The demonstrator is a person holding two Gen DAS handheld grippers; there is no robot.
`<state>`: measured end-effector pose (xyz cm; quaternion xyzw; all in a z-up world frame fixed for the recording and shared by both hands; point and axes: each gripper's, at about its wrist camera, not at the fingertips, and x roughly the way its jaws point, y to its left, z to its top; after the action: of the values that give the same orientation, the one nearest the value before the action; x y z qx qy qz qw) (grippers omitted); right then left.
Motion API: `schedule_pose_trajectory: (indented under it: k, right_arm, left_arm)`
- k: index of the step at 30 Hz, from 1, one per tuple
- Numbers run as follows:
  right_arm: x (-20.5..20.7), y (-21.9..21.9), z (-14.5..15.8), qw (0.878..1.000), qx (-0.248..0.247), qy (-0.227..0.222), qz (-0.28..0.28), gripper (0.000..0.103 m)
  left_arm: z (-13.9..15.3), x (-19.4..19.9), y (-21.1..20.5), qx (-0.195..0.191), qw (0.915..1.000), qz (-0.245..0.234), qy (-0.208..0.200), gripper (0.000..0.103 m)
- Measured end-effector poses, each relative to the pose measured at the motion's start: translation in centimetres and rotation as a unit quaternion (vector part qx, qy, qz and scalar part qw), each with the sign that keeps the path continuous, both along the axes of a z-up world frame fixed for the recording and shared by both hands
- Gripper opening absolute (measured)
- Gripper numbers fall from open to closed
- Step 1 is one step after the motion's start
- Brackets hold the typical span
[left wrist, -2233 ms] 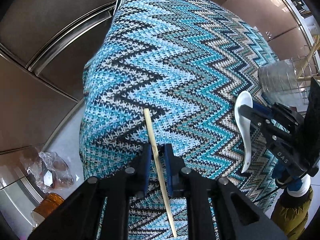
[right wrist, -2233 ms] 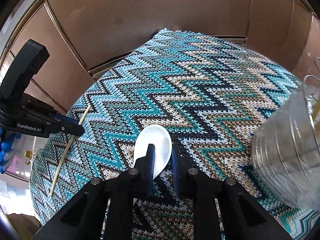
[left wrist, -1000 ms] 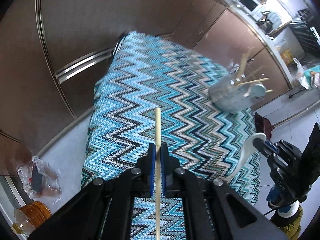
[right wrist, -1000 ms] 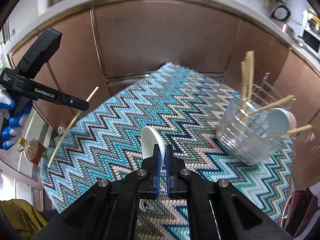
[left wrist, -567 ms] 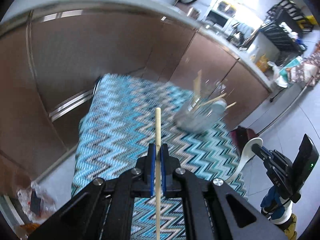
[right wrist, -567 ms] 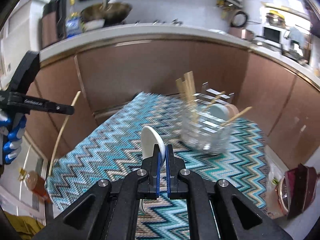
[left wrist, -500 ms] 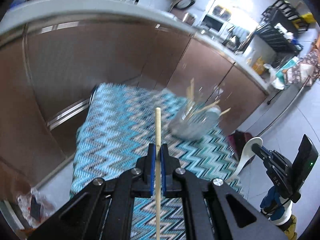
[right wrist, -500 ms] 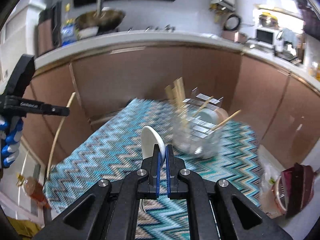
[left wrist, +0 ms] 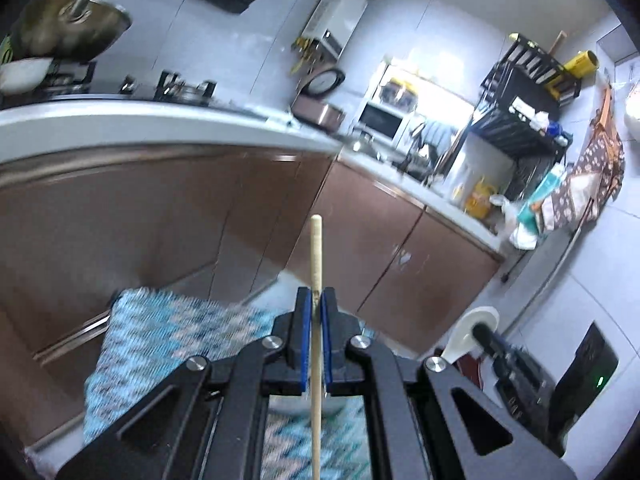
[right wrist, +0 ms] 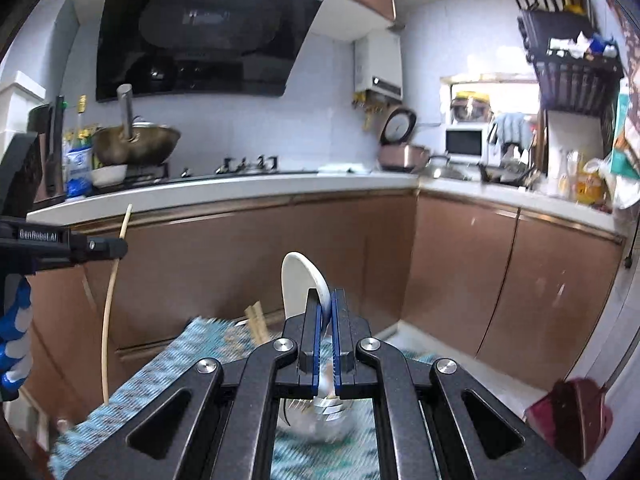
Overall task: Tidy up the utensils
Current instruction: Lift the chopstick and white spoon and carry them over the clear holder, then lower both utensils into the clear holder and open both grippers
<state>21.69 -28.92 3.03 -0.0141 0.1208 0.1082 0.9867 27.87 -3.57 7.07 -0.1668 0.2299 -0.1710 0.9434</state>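
My left gripper point(left wrist: 315, 300) is shut on a wooden chopstick point(left wrist: 316, 248) and holds it upright, high above the zigzag blue cloth point(left wrist: 160, 336). My right gripper point(right wrist: 326, 304) is shut on a white ceramic spoon point(right wrist: 298, 280), bowl end up. The clear utensil holder point(right wrist: 324, 420) with chopsticks point(right wrist: 256, 320) sits on the cloth, mostly hidden behind my right gripper's fingers. The right gripper and spoon point(left wrist: 472, 332) show at the lower right of the left wrist view. The left gripper and chopstick point(right wrist: 114, 280) show at the left of the right wrist view.
Brown cabinets point(right wrist: 500, 280) under a white counter point(right wrist: 240, 188) stand behind the table. A wok point(right wrist: 136, 144), range hood point(right wrist: 200, 28), rice cooker point(right wrist: 400, 152) and microwave point(right wrist: 464, 142) line the counter. A dark red dustpan point(right wrist: 572, 412) lies on the floor at the right.
Both grippers have lifted and tilted upward with their utensils. The cloth and utensil holder have dropped to the bottom of both views and the kitchen counter has come into sight.
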Motion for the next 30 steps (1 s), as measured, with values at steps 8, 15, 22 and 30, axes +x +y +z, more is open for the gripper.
schedule_pose_trajectory:
  k: [8, 15, 22, 30]
  right_arm:
    - [5.5, -0.4, -2.5, 1.000, 0.009, -0.011, -0.004, 0.005]
    - [7.3, -1.0, -4.9, 1.000, 0.004, -0.013, -0.007, 0.005]
    - [7.5, -0.9, -6.7, 1.000, 0.005, -0.016, -0.010, 0.005]
    - [7.7, -0.7, -9.1, 1.000, 0.010, -0.013, -0.021, 0.005]
  left_arm:
    - [-1.1, 6.2, -4.0, -0.015, 0.9991, 0.015, -0.038, 0.004]
    - [-3.8, 8.7, -6.2, -0.010, 0.9963, 0.047, -0.072, 0.004]
    - [-6.5, 8.9, -7.8, 0.009, 0.9927, 0.071, -0.097, 0.004]
    - [-10.2, 8.7, -8.7, 0.019, 0.9890, 0.098, -0.109, 0.005]
